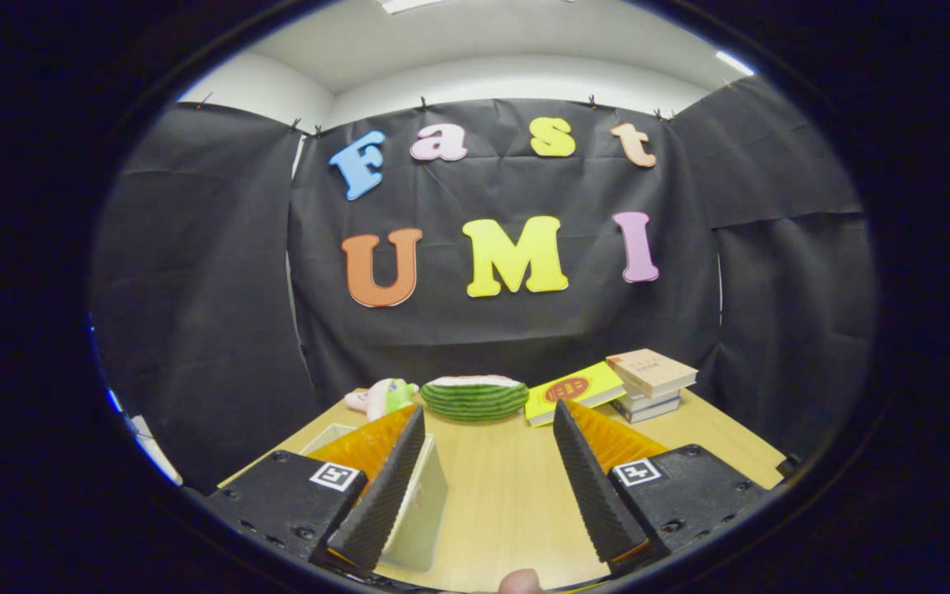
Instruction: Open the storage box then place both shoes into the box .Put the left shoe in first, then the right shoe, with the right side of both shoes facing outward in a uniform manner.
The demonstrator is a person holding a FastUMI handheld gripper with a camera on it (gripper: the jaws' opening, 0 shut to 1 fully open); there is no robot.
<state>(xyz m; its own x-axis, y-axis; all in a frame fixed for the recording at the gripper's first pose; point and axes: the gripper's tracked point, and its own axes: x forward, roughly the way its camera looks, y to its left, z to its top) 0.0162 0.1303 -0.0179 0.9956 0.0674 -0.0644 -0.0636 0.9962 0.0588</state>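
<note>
My gripper (489, 421) is held above a wooden table (516, 487), its two fingers spread wide apart with only bare tabletop between them. A pale storage box (421, 503) lies on the table under the left finger (384, 487), which hides much of it; I cannot tell whether its lid is up or down. A fingertip of a person's hand (520, 582) shows just behind the fingers.
At the table's far edge lie a small plush toy (381, 397), a watermelon-slice toy (475, 397), a yellow book (574, 390) and a short stack of books (649, 382). The black cloth wall stands right behind them.
</note>
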